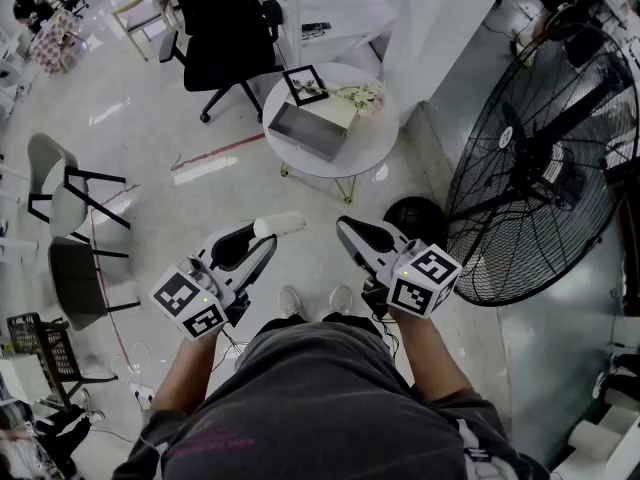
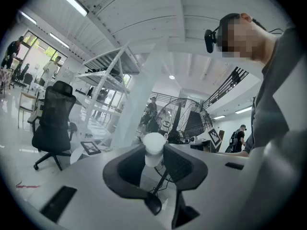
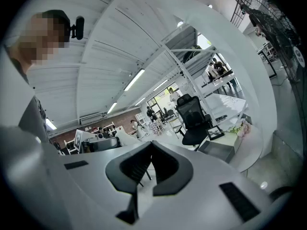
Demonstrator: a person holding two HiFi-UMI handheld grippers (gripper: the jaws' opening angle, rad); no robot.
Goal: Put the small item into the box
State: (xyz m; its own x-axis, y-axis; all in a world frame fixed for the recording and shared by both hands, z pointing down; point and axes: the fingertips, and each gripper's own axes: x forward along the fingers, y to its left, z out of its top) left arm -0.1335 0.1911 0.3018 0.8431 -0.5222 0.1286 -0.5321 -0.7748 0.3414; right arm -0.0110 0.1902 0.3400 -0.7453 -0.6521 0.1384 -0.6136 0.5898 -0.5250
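- Small white item (image 1: 280,225) sits clamped between the jaws of our left gripper (image 1: 262,237), held in the air over the floor.
- Our right gripper (image 1: 345,227) hangs just beside it, jaws together and empty.
- Grey box (image 1: 308,128) rests on the round worktop (image 1: 375,150) ahead of us.

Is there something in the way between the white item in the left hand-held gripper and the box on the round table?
Nothing visible does. The white item sits in the left hand-held gripper over bare floor, and only floor lies between it and the round table. The box stands at the table's near side.
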